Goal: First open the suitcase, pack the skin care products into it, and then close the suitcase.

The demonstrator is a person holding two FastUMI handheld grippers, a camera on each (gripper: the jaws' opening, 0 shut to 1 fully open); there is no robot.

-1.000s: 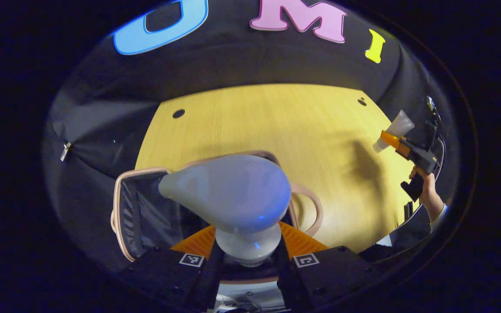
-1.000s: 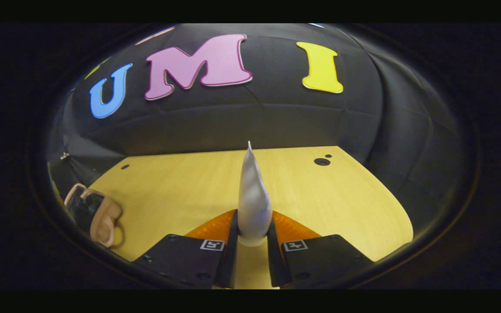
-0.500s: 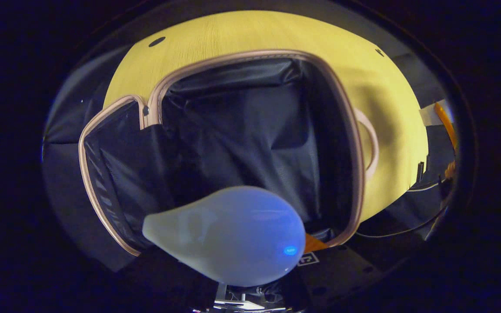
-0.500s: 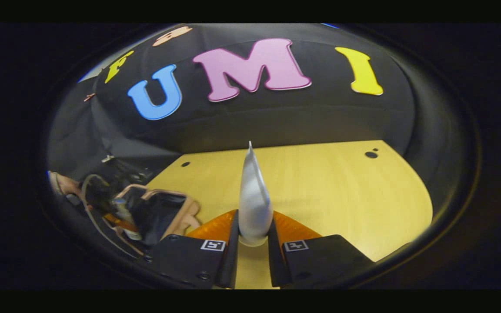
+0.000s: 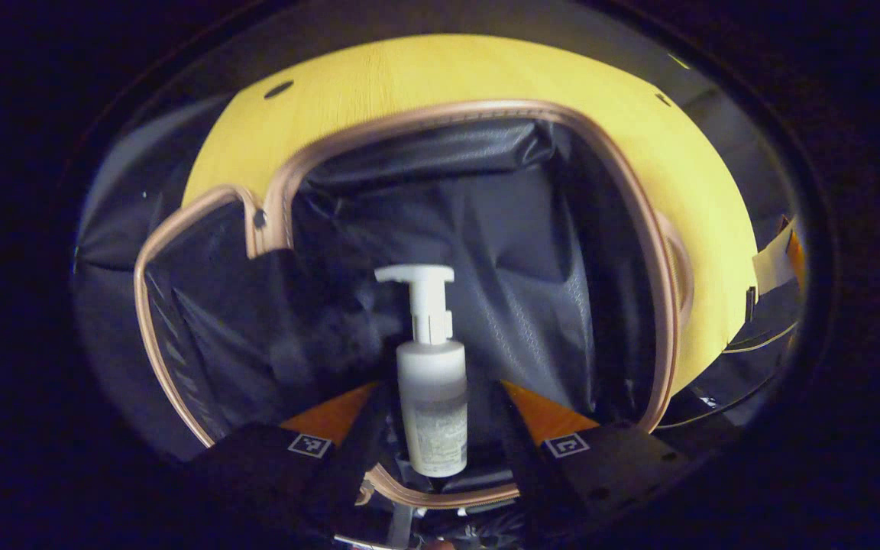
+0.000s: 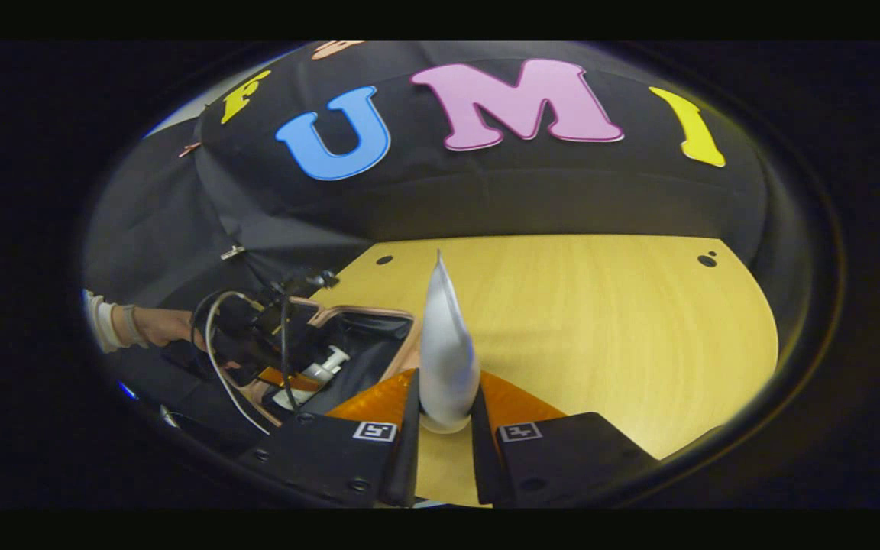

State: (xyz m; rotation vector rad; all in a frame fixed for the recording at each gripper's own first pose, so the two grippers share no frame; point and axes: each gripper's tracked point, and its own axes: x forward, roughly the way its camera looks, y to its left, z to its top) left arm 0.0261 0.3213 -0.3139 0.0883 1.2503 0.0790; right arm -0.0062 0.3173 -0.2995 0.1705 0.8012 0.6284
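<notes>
The open suitcase (image 5: 440,108) has a beige rim and black lining, and its lid (image 5: 180,328) is folded out to the left. A white pump bottle (image 5: 432,382) lies inside on the lining. My left gripper (image 5: 440,386) hangs over it, open, its fingers standing clear of the bottle on both sides. In the right gripper view the same bottle (image 6: 316,373) lies in the suitcase (image 6: 367,313) at lower left. My right gripper (image 6: 445,376) is shut on a white tube (image 6: 444,336), held edge-on above the table, just right of the suitcase.
The yellow wooden table (image 6: 600,321) stretches away to the right of the suitcase, with small round holes near its far corners. A person's hand (image 6: 157,327) and looping cables (image 6: 215,359) sit at the suitcase's left side.
My left gripper tipped down over the suitcase and opened, and the bottle it held now lies inside. The right gripper swung left with the tube, bringing the suitcase into view.
</notes>
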